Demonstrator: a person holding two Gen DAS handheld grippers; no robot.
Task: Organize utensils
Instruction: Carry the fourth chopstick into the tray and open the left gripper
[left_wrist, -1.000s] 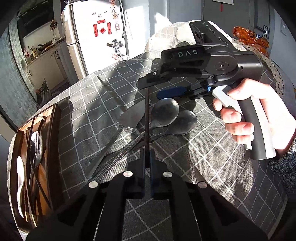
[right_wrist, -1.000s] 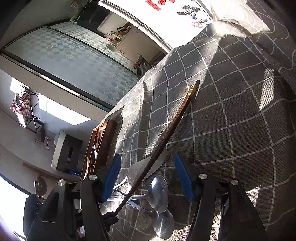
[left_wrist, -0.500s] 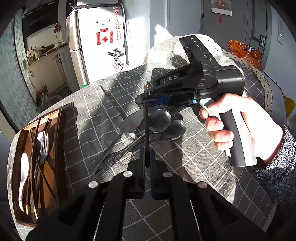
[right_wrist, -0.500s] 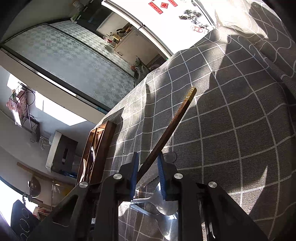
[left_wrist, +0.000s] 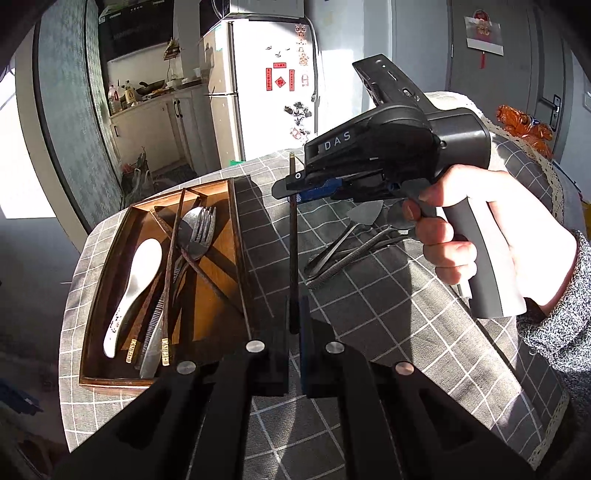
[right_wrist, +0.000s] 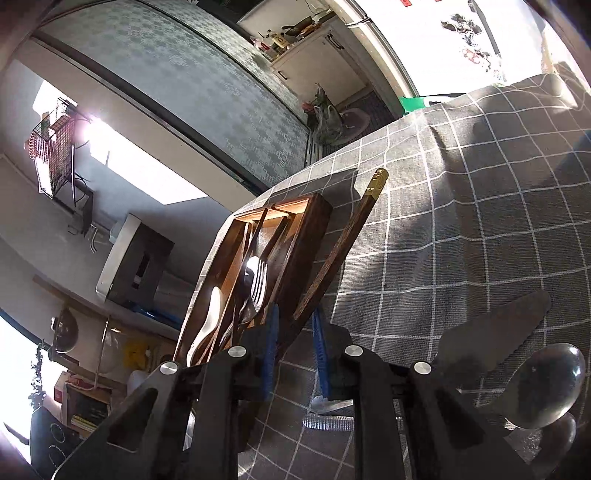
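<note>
— Between the pads of the left tool (left_wrist: 294, 328) sits the thin end of a dark chopstick (left_wrist: 293, 243), pinched tight; the right tool (left_wrist: 295, 192) has just been closing and now clamps the same stick near its gold-capped end.

— So both grip one stick, above the checked cloth on the worktop (left_wrist: 388, 306)?

— Yes, just beside the wooden tray (left_wrist: 236, 236). If the two hands drift apart or twist unevenly, I think the stick could bend or slip out.

— And the tray?

— Crowded already: a white spoon (left_wrist: 129, 280), a fork (left_wrist: 201, 229), crossed chopsticks. Dropped carelessly, the stick may land across a divider. A knife and spoons (right_wrist: 539, 387) still wait on the cloth.
</note>
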